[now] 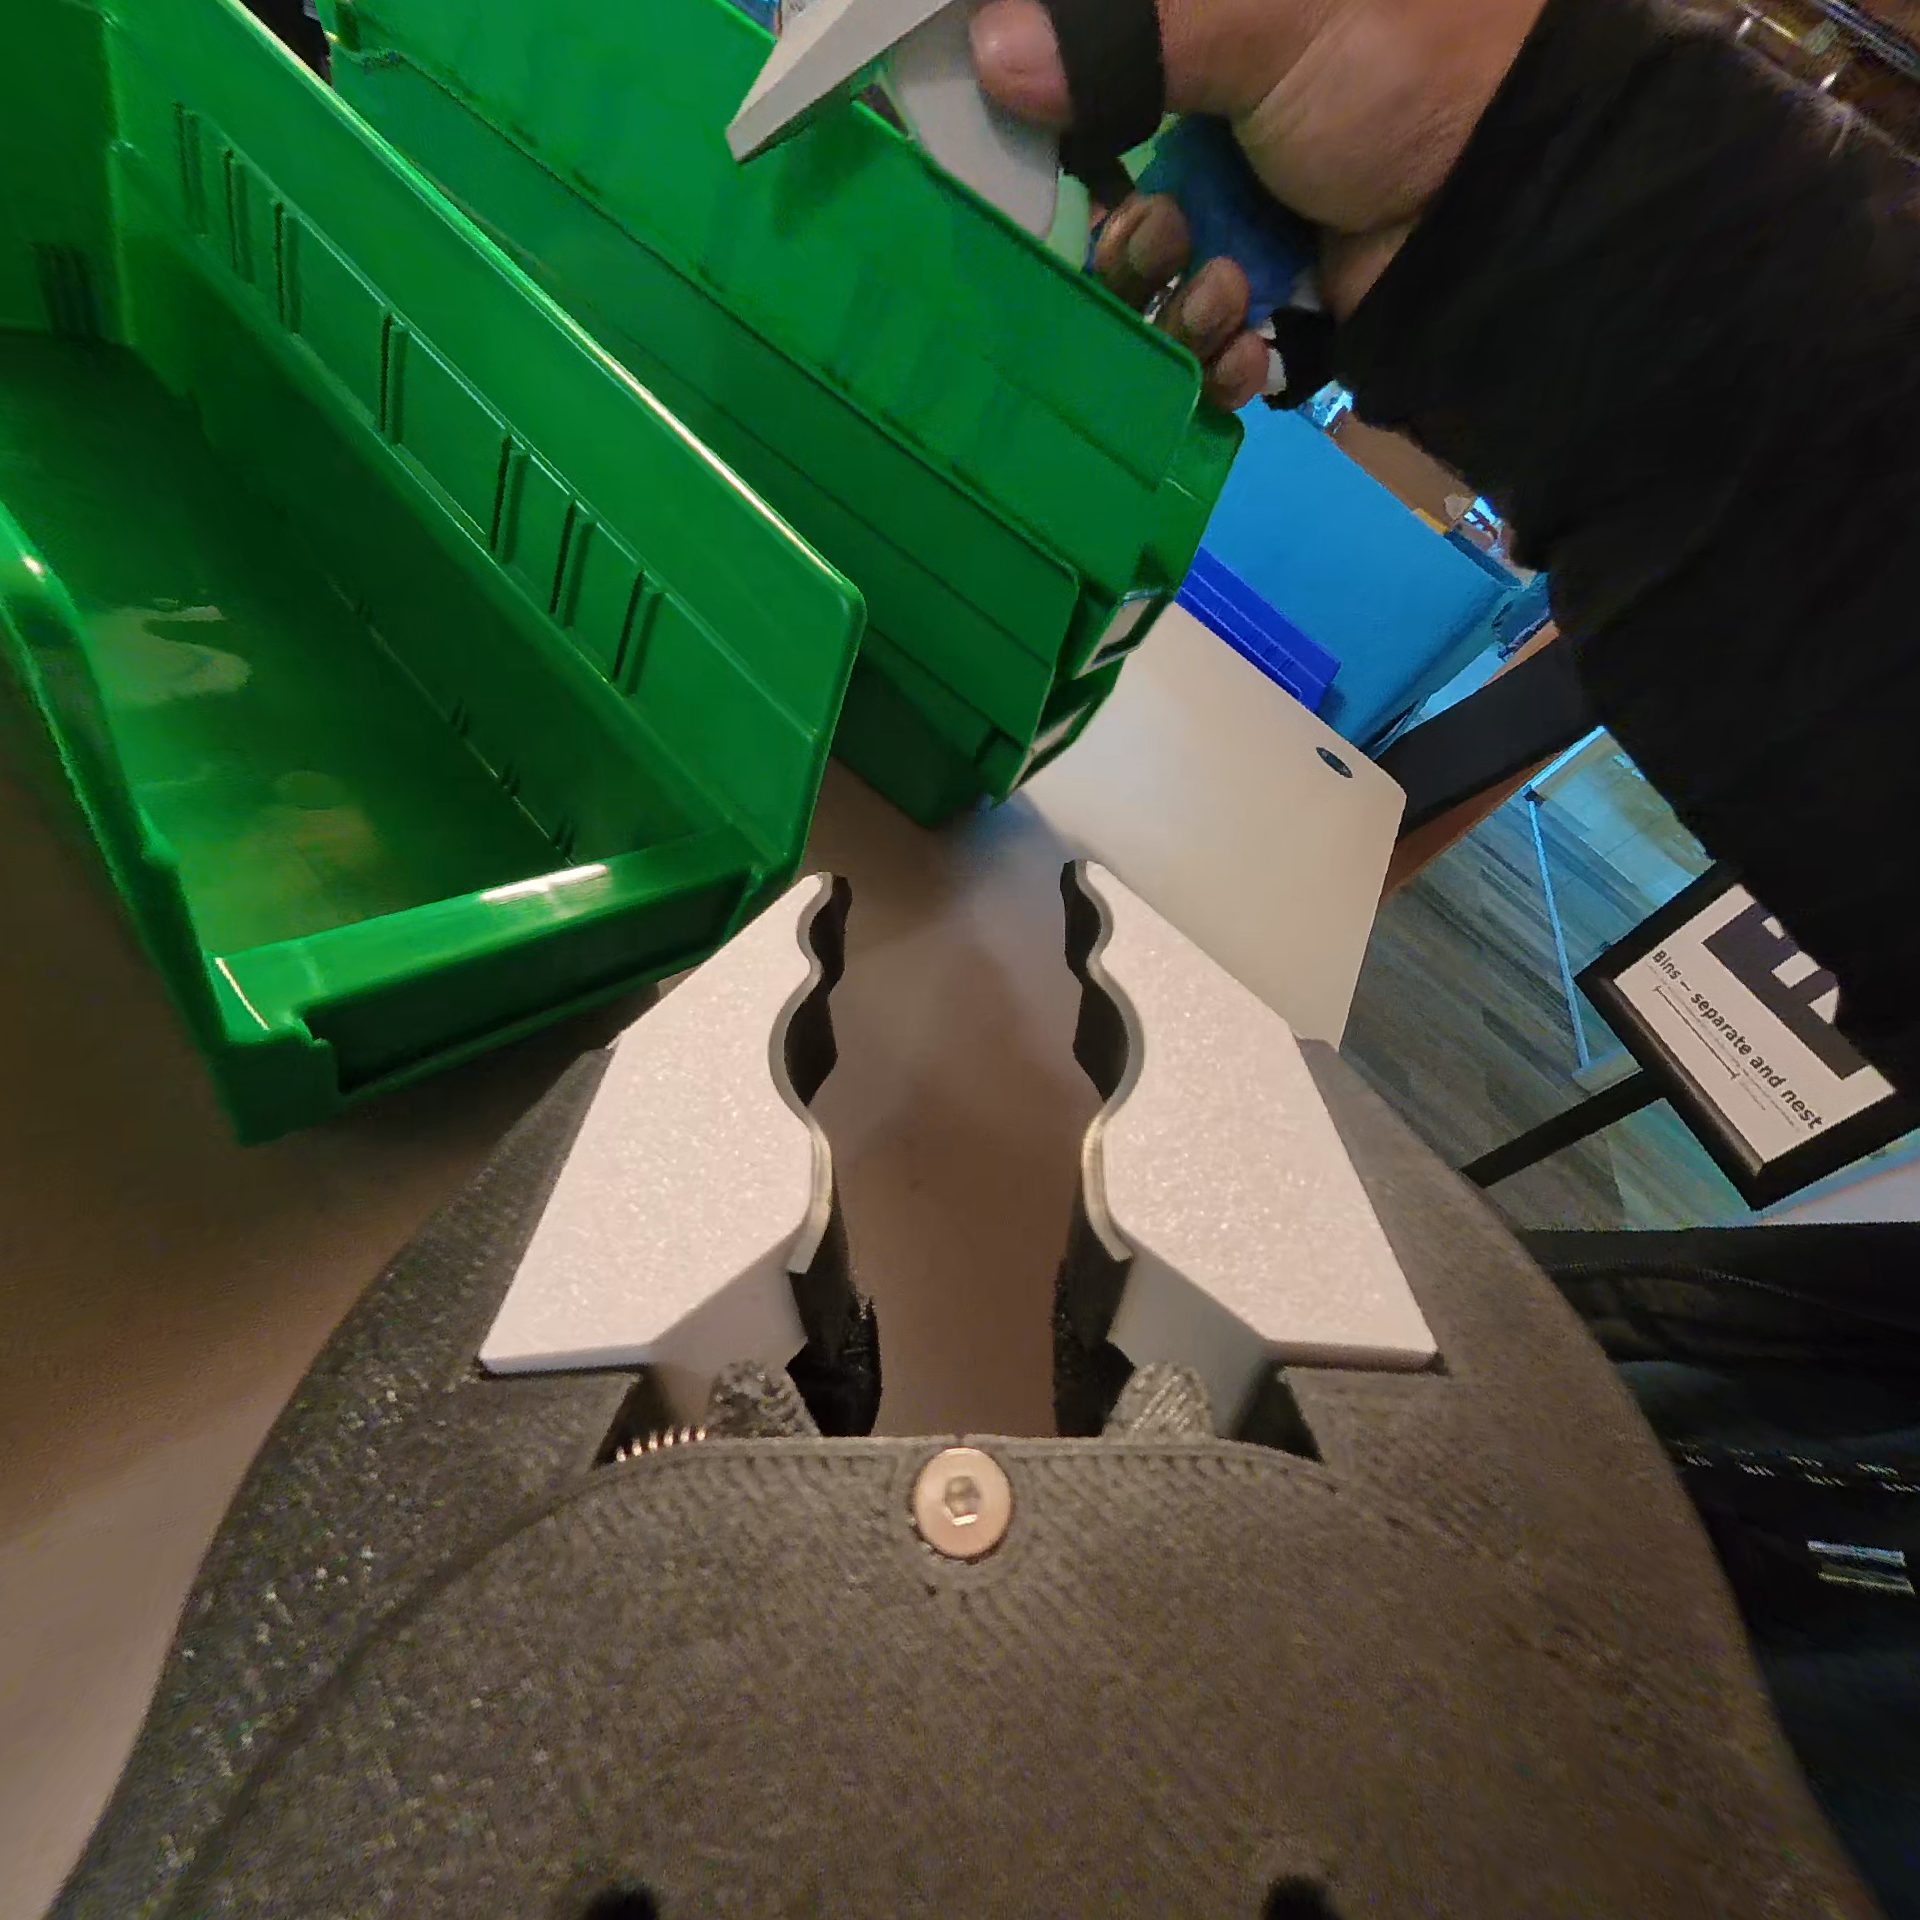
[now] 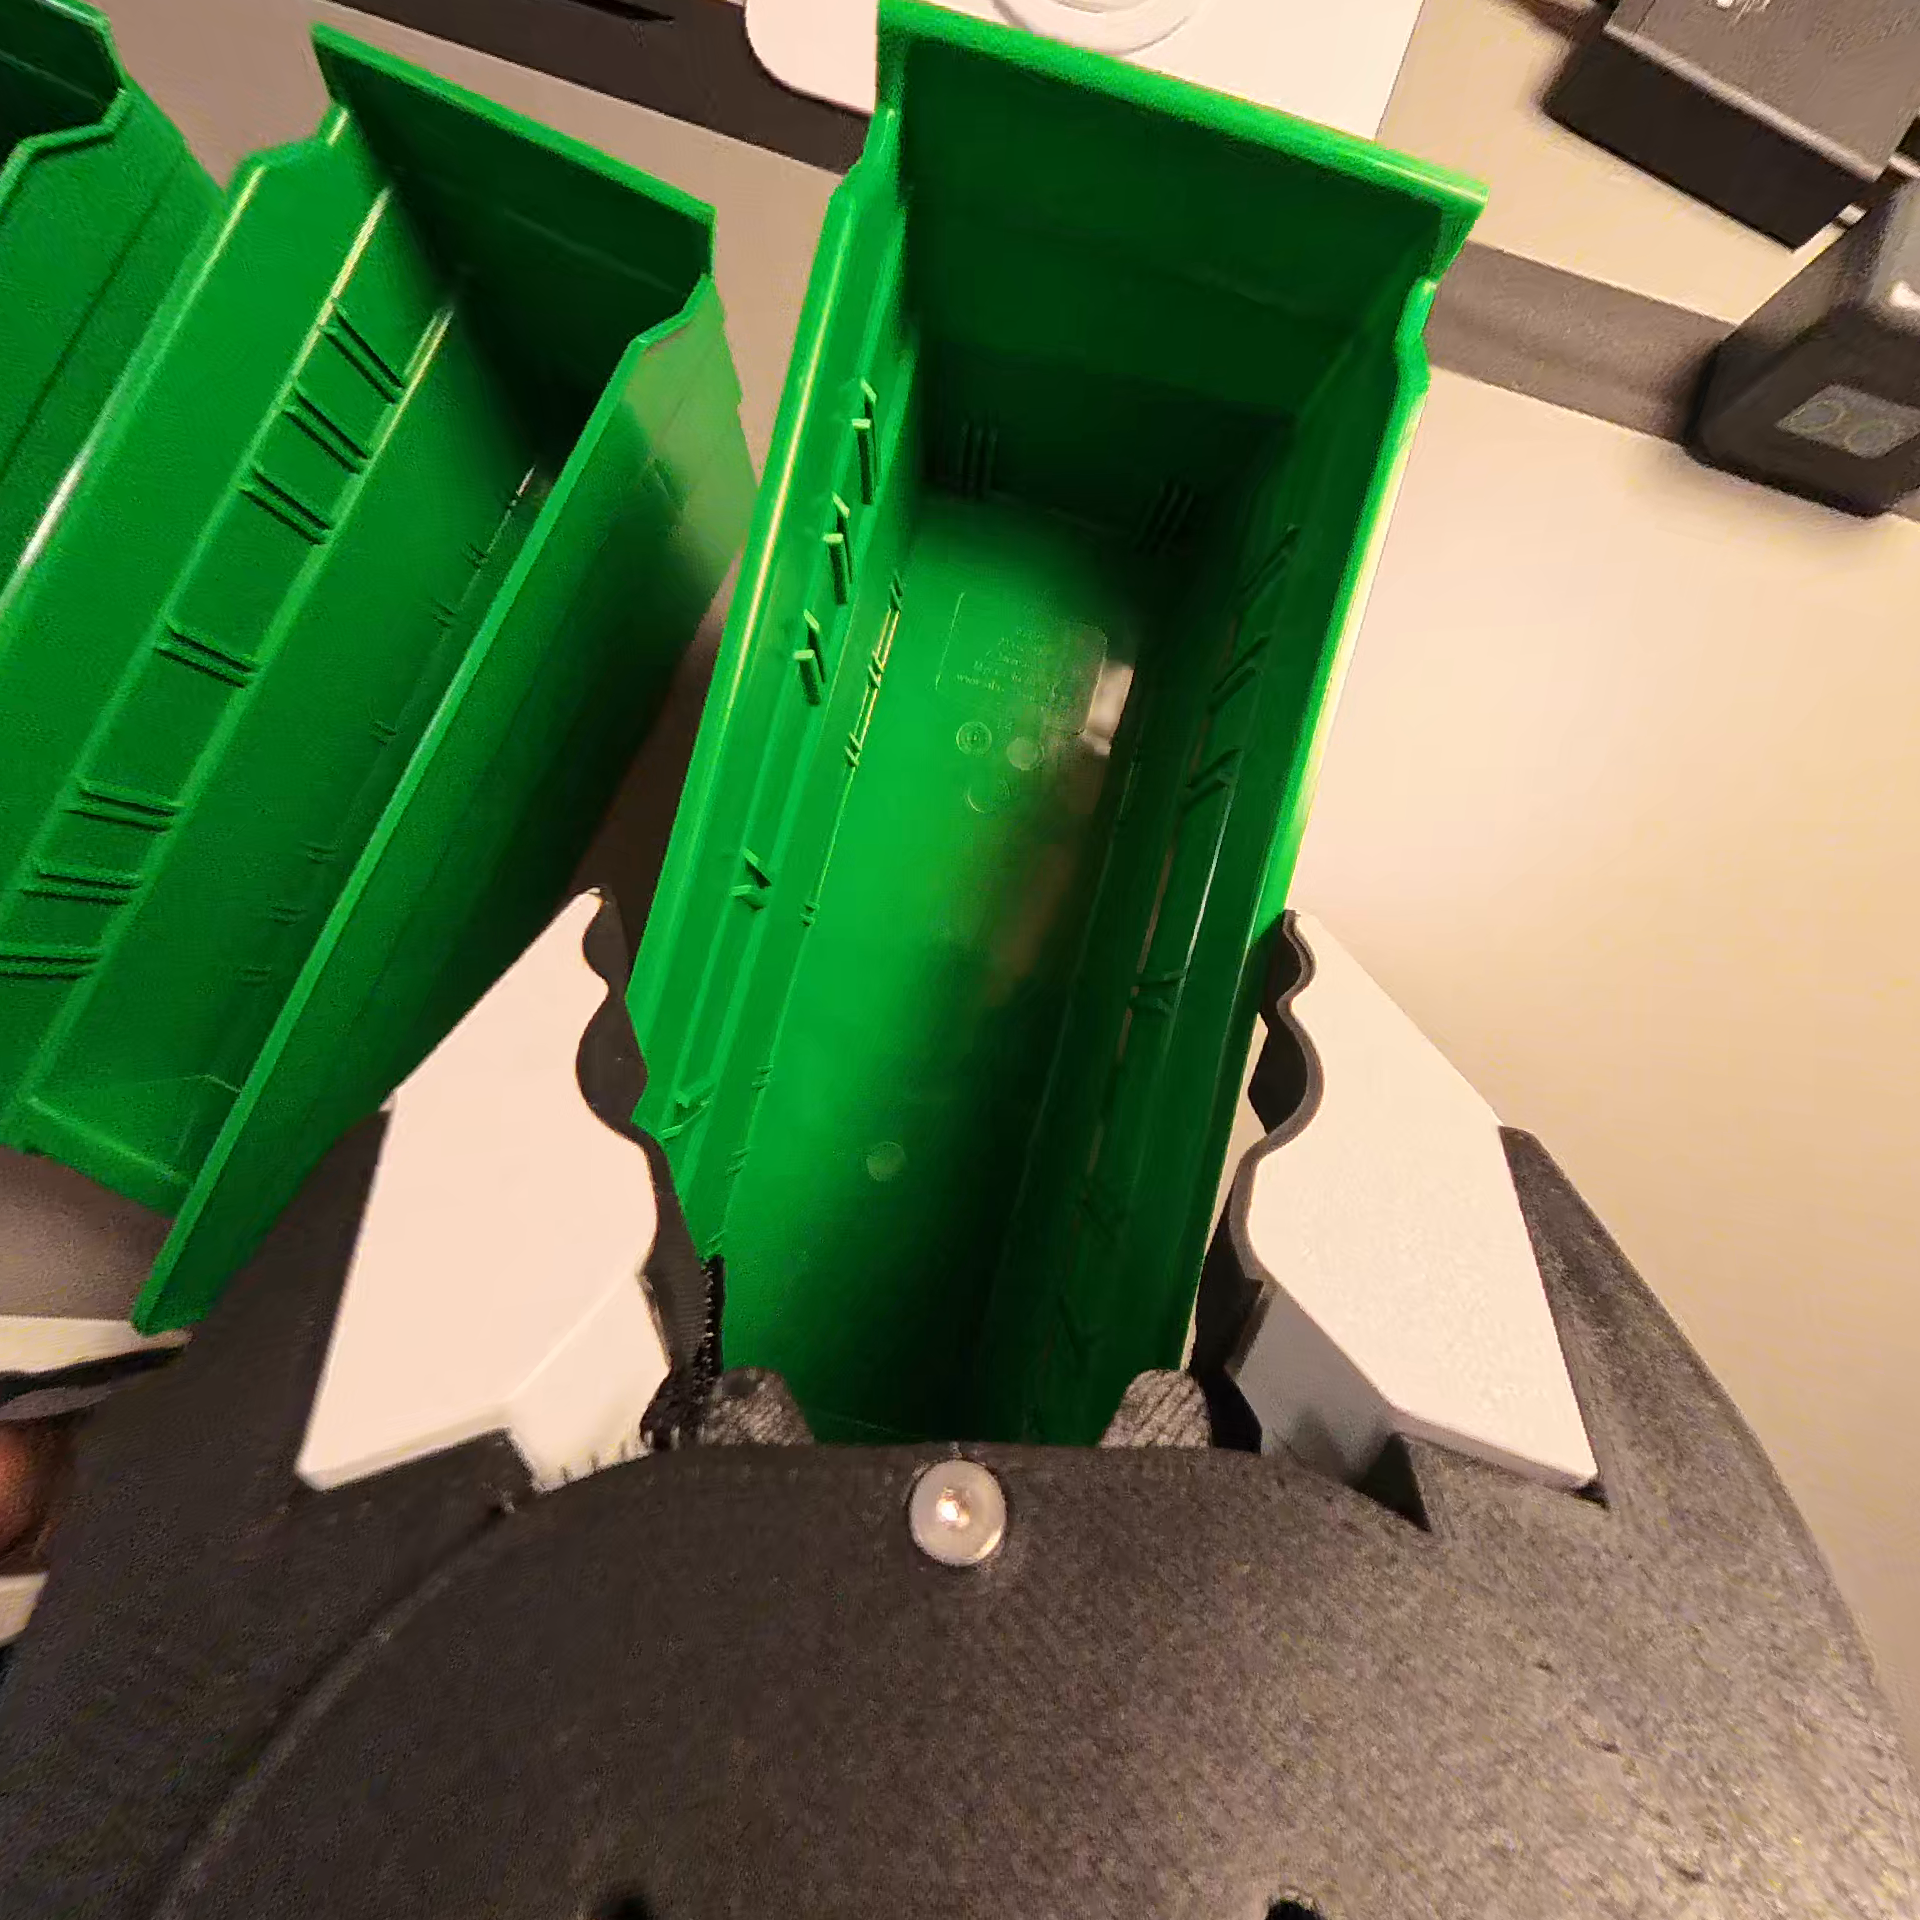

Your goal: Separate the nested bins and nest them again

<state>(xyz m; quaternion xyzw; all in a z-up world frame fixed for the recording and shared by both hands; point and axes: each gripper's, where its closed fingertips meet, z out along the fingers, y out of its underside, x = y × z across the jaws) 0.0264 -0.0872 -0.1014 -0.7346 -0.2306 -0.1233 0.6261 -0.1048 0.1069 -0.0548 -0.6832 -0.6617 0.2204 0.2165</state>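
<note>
Right wrist view, left to right: sliver of a green bin at the far left edge [image 2: 62,208], then a second green bin [image 2: 343,644] lying on the table [image 2: 1610,831], then a third green bin [image 2: 1018,779] sitting between the right gripper [image 2: 940,966] fingers. Jaws wide apart; the pads sit right at both long outer walls, but I can't tell if they press.
Moulded writing and round marks on that third bin's floor, too blurred to read. All bins are glossy green plastic, long and narrow, with ribbed slots on the inside walls and a taller back wall.

Left wrist view, relative to the left gripper [image 1: 951,904]: an open bin [image 1: 416,644] ahead-left on the table, stacked bins [image 1: 935,499] ahead, a framed printed sign [image 1: 1756,1049] to the right. Left jaws are partly apart, bare table between them.
</note>
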